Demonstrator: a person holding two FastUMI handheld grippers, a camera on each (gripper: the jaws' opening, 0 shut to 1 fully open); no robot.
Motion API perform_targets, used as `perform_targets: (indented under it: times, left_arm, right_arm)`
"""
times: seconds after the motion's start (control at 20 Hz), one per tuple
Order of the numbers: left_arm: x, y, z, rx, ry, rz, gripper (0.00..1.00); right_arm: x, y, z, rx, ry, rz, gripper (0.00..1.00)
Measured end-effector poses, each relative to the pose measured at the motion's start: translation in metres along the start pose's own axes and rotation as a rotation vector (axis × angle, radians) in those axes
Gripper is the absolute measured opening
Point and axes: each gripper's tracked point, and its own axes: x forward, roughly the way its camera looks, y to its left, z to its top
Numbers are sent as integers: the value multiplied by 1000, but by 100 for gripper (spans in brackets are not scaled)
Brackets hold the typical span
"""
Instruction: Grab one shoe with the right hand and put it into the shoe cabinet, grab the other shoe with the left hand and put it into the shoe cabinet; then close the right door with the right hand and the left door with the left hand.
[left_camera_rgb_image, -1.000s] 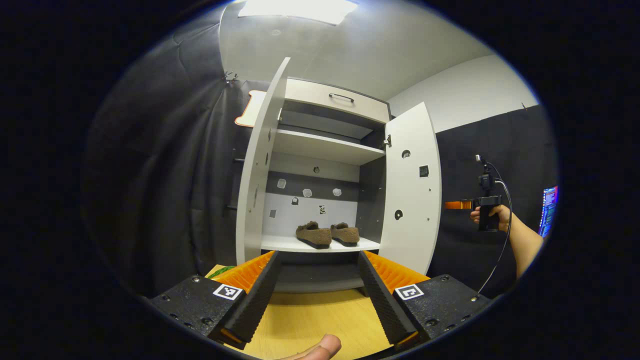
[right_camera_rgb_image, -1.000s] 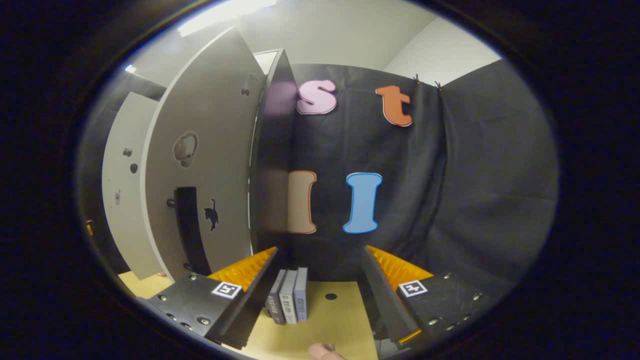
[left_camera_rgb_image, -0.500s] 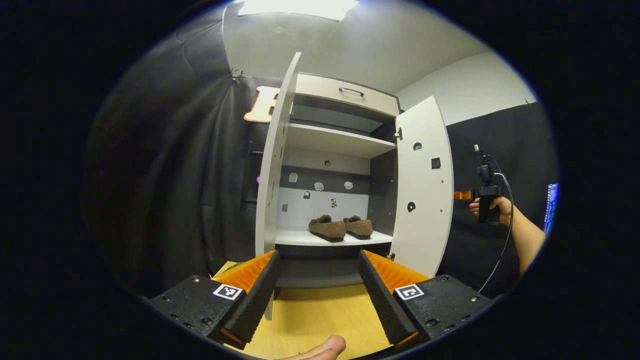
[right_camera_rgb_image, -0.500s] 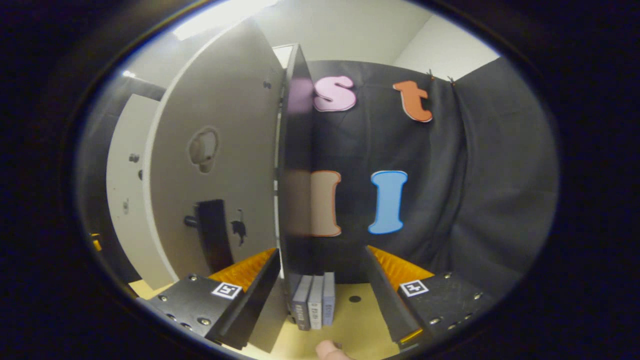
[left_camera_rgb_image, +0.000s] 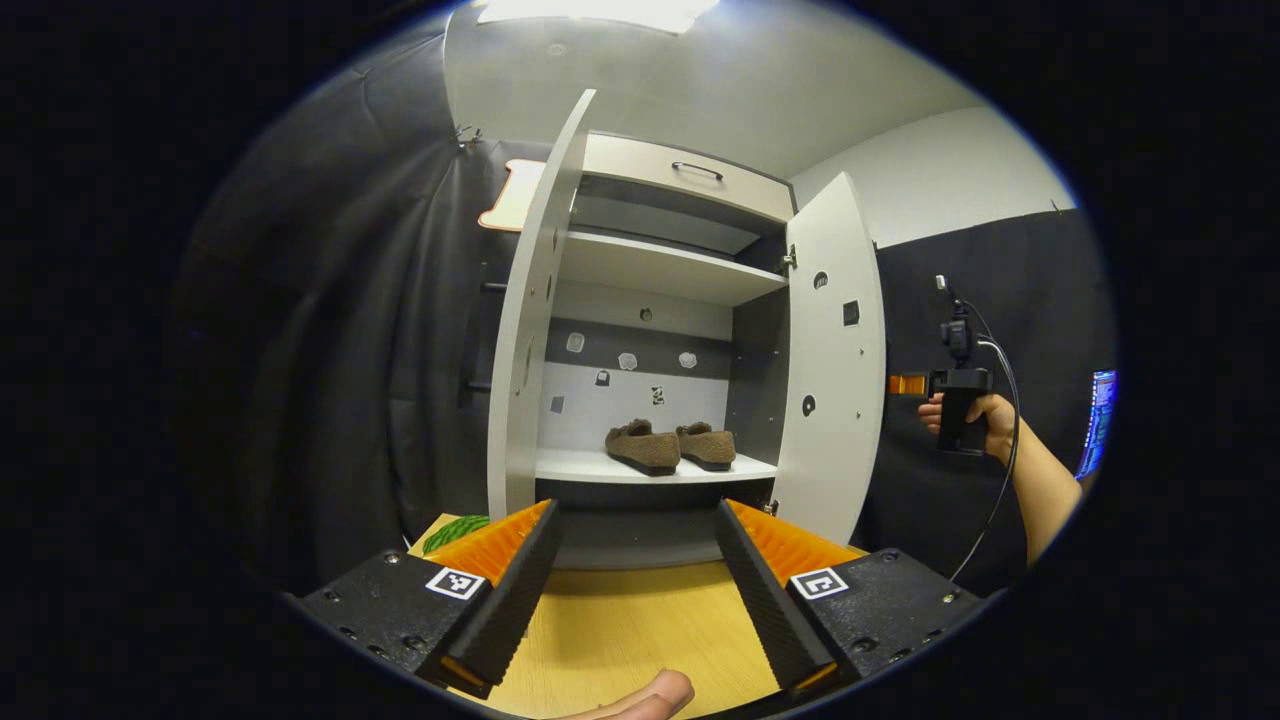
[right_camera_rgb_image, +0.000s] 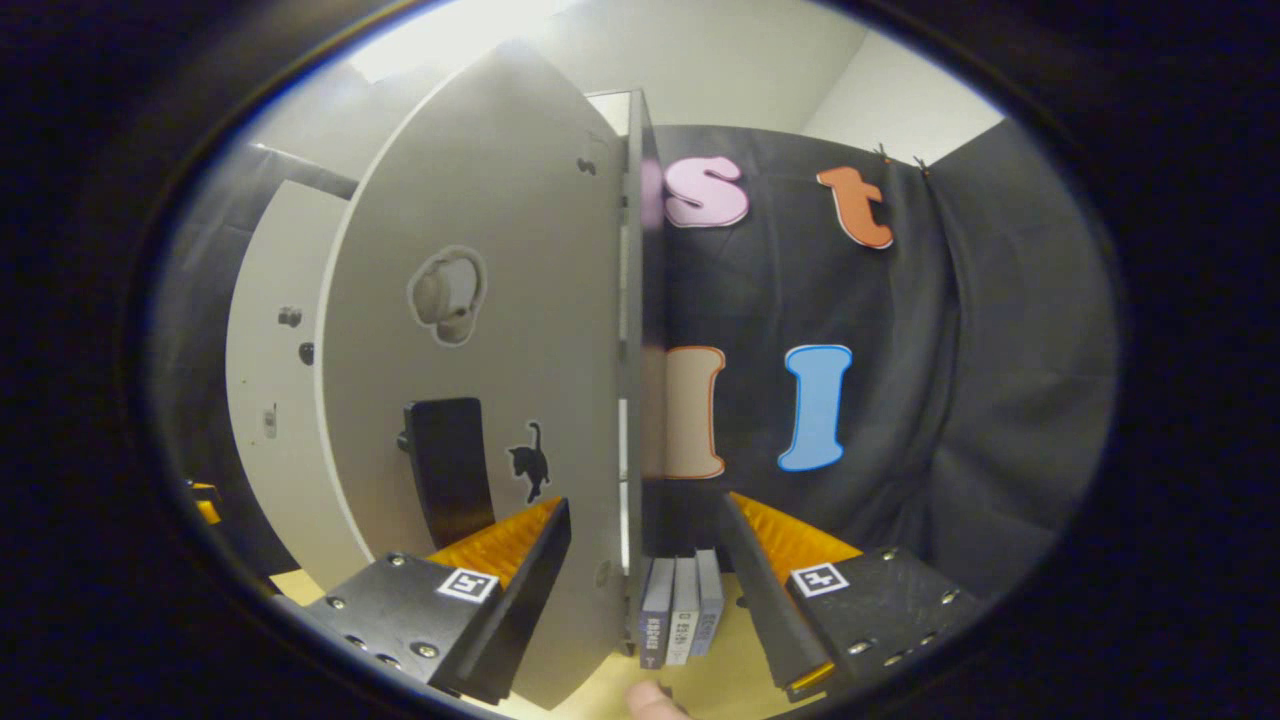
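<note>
Two brown shoes (left_camera_rgb_image: 643, 447) (left_camera_rgb_image: 708, 444) sit side by side on the lower shelf of the open shoe cabinet (left_camera_rgb_image: 660, 270). The left door (left_camera_rgb_image: 525, 330) and right door (left_camera_rgb_image: 832, 360) both stand open. My left gripper (left_camera_rgb_image: 635, 590) is open over the wooden table, well back from the cabinet. A hand holds my right gripper (left_camera_rgb_image: 905, 384) behind the right door. In the right gripper view the right gripper (right_camera_rgb_image: 645, 590) is open, facing the right door's outer face (right_camera_rgb_image: 500, 330) and its black handle (right_camera_rgb_image: 447, 480). The door's lower part reaches in between the fingers.
The wooden table (left_camera_rgb_image: 640, 630) carries the cabinet. Three small grey boxes (right_camera_rgb_image: 682, 610) stand on it beside the cabinet's dark side panel (right_camera_rgb_image: 652, 420). A green item (left_camera_rgb_image: 455, 533) lies by the left door's foot. Black cloth walls surround the booth.
In the right gripper view the right door's outer face has grown larger and slid rightward, now reaching between the fingers. The left gripper has stayed open and shifted only slightly.
</note>
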Motion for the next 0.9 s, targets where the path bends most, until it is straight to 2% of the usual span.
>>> perform_targets:
  times: [0.1, 0.35, 0.4, 0.5, 0.55, 0.75, 0.9]
  left_arm:
    - [1, -1, -1, -5, 1, -1, 95]
    - [0, 9, -5, -6, 13, 12, 95]
    - [0, 13, -7, -5, 12, 18, 96]
    - [-2, 25, -8, -2, 14, 38, 95]
    - [-5, 31, -8, -4, 14, 49, 95]
    - [-4, 60, -14, 0, 32, 101, 95]
    - [-6, 80, -14, 7, 33, 135, 95]
  right_arm:
    - [5, 20, -2, 5, 1, 15, 89]
    - [23, 71, -21, 4, 32, 59, 91]
    - [28, 83, -24, 19, 42, 71, 89]
    - [36, 106, -27, 40, 43, 97, 92]
    - [40, 117, -26, 48, 39, 108, 96]
    - [42, 134, -16, 34, -7, 102, 100]
    - [36, 137, -16, 39, -19, 109, 97]
